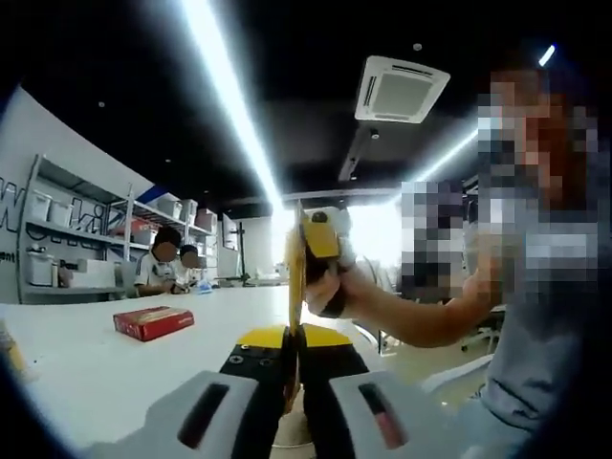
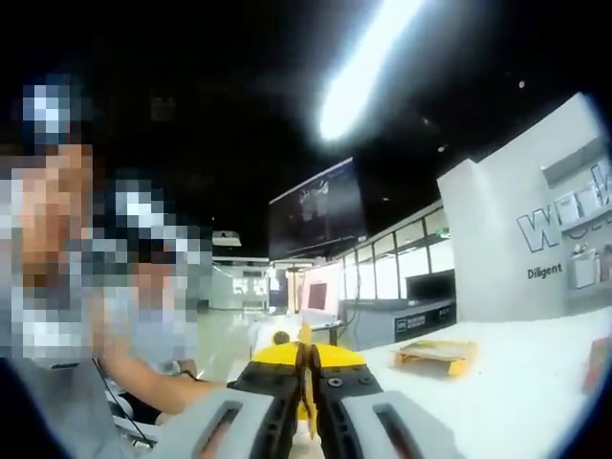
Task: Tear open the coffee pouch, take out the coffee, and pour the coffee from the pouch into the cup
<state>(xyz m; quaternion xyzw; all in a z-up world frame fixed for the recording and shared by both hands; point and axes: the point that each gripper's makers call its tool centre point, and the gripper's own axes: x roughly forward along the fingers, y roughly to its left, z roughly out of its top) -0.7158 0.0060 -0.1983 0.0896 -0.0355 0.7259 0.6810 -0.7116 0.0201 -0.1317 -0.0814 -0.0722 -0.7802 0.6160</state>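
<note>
Left gripper view: left gripper (image 1: 295,368) with jaws pressed on the lower edge of a thin yellow pouch (image 1: 295,287) standing edge-on above a white table (image 1: 86,363), right gripper (image 1: 320,244) in a hand (image 1: 330,287) clamped on the pouch's top, a red box (image 1: 153,322) off to the left. Right gripper view: right gripper (image 2: 308,382) with jaws pinched on the same yellow edge, a yellow tray (image 2: 435,356) on the table at right.
</note>
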